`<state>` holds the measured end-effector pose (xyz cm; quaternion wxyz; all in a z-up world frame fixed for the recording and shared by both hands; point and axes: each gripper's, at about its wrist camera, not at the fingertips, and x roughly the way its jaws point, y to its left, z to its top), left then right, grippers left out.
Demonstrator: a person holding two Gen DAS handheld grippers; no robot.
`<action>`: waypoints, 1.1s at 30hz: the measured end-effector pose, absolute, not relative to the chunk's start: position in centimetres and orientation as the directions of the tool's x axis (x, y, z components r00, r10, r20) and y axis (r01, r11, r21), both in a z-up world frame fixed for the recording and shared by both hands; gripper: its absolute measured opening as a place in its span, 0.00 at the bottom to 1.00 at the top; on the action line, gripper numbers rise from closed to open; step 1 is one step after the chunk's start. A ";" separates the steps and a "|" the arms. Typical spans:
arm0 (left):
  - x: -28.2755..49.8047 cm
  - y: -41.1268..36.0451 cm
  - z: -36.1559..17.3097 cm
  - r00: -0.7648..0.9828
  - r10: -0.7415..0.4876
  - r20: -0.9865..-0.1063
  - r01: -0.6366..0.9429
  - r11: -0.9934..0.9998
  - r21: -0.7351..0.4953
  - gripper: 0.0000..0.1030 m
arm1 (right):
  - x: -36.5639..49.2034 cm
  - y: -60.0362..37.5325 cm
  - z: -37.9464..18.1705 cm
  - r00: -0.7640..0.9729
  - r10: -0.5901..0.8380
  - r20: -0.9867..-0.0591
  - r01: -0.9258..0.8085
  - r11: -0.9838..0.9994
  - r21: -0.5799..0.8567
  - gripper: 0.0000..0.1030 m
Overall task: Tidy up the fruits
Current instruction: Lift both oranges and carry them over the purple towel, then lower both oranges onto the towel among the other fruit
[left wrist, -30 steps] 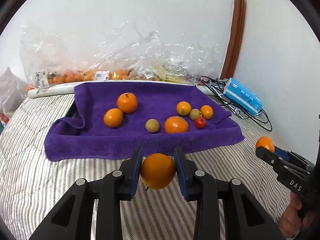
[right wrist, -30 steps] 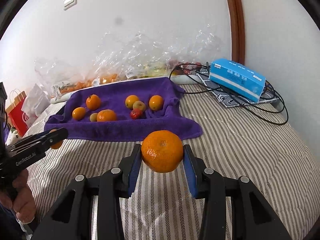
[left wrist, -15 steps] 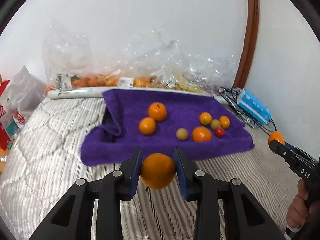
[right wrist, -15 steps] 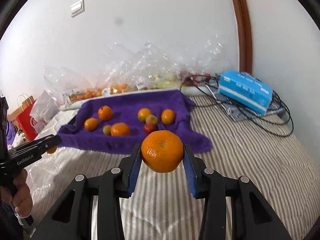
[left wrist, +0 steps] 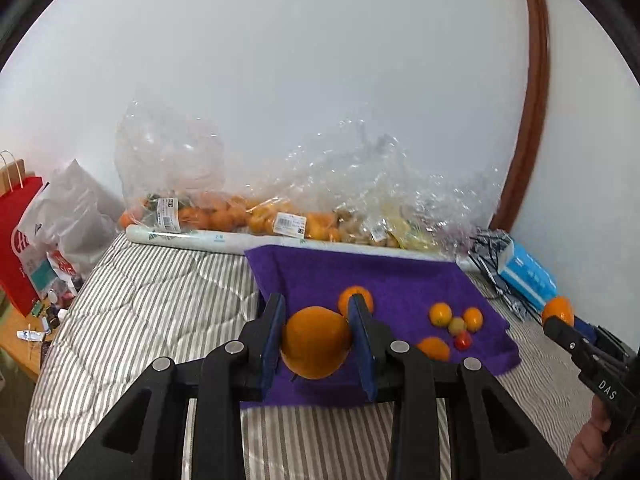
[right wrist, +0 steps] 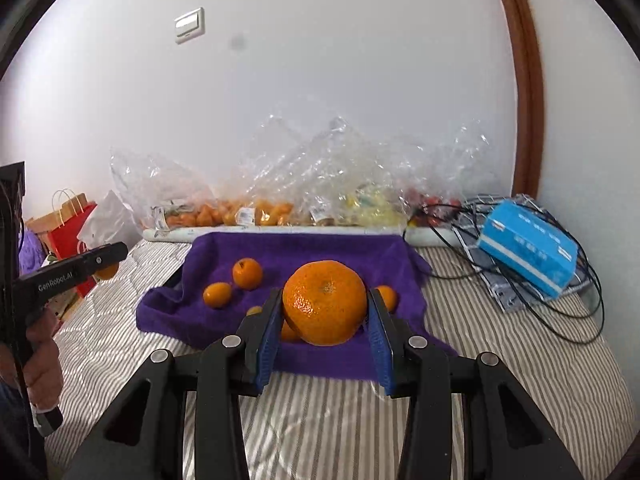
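left fingers (left wrist: 316,344) clamp orange (left wrist: 316,342) | right fingers (right wrist: 326,312) clamp mandarin (right wrist: 325,302) | towel (left wrist: 400,280) ahead

The right gripper (right wrist: 325,332) clamps a large mandarin (right wrist: 325,302) between its blue pads above the striped bed (right wrist: 500,360). Behind it, smaller oranges (right wrist: 247,273) lie on a purple towel (right wrist: 320,248). A blue box (right wrist: 528,246) sits on cables near the bed's far right corner.

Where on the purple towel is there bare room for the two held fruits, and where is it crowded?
The purple towel is bare along its back strip below the plastic bags. Its front right corner is crowded: the small oranges, a green fruit and a red one cluster there. Two oranges sit at the left.
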<state>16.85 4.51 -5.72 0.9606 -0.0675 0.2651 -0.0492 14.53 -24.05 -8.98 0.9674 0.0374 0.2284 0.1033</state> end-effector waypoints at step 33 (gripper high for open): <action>25.9 3.3 -12.4 0.762 -0.168 -0.626 0.037 0.976 -0.216 0.30 | 25.8 -22.7 -12.4 0.791 0.315 -0.524 -0.251 0.949 0.191 0.40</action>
